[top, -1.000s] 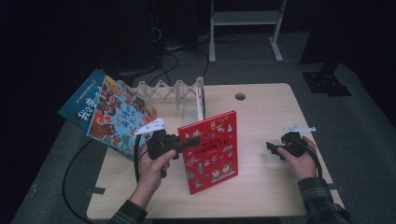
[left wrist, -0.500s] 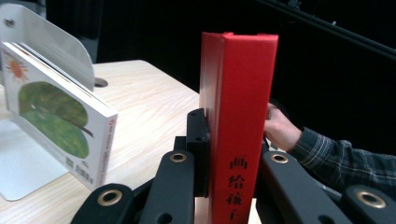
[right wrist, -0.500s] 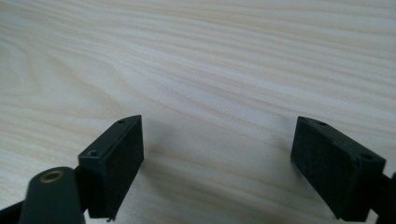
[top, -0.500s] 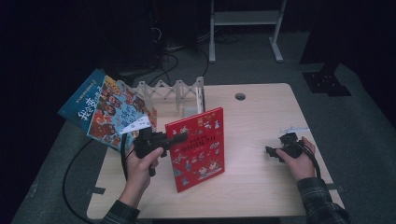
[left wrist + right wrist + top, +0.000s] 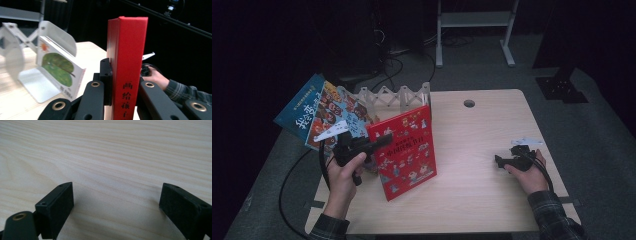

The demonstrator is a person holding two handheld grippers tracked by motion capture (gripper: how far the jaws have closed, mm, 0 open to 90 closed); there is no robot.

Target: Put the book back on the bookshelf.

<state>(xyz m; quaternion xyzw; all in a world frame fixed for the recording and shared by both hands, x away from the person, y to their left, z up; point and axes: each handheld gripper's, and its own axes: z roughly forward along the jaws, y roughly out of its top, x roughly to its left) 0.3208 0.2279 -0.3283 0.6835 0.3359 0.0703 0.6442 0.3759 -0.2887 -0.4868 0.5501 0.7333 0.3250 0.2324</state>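
The thin red hardcover picture book (image 5: 126, 60) stands upright, its spine clamped between the jaws of the left gripper (image 5: 384, 140). Beyond those jaws stands a white accordion metal book rack (image 5: 394, 95). The right gripper (image 5: 116, 207) has just been opening; its jaws stand wide apart over the pale wooden table (image 5: 482, 130) with nothing between them.

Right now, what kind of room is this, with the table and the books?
Probably a lab or studio for recording, not a home. A plain wooden table stands among black walls, cables trail on the grey floor, and a red book is handled beside a white book rack.
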